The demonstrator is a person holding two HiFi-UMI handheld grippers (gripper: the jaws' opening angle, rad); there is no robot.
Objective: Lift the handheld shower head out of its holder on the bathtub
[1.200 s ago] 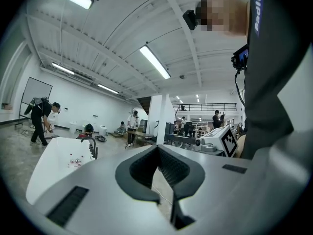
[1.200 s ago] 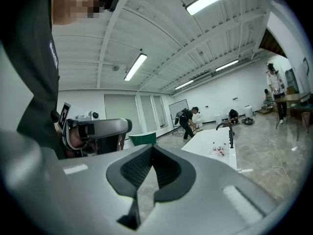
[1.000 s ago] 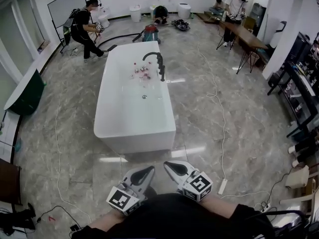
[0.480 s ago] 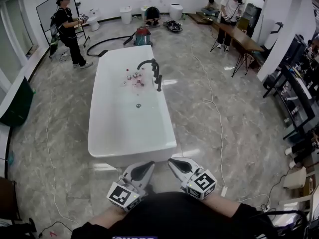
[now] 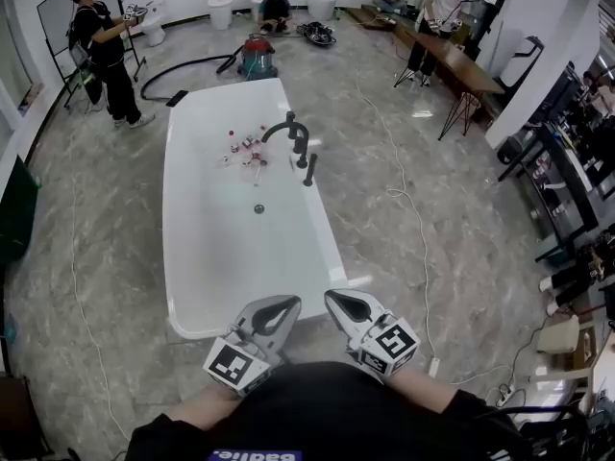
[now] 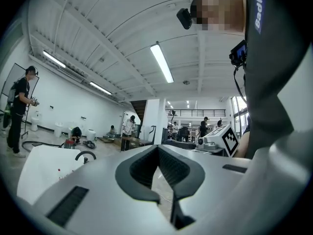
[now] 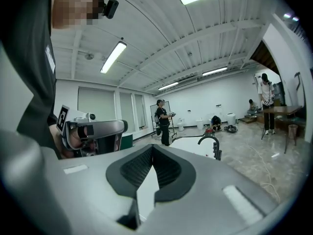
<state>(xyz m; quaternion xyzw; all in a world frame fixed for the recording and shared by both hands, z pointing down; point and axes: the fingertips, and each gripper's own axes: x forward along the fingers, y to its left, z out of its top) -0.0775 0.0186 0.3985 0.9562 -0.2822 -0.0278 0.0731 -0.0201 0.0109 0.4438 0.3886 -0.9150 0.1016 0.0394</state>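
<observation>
shower head [image 5: 309, 169] upright beside the black faucet [image 5: 282, 126] on the bathtub's [image 5: 192, 257] right rim
your left gripper [image 5: 279, 310] and right gripper [image 5: 344, 305] sit side by side close to your body, at the tub's near end, well apart from the shower head; both have their fingers pressed together with nothing between them.
</observation>
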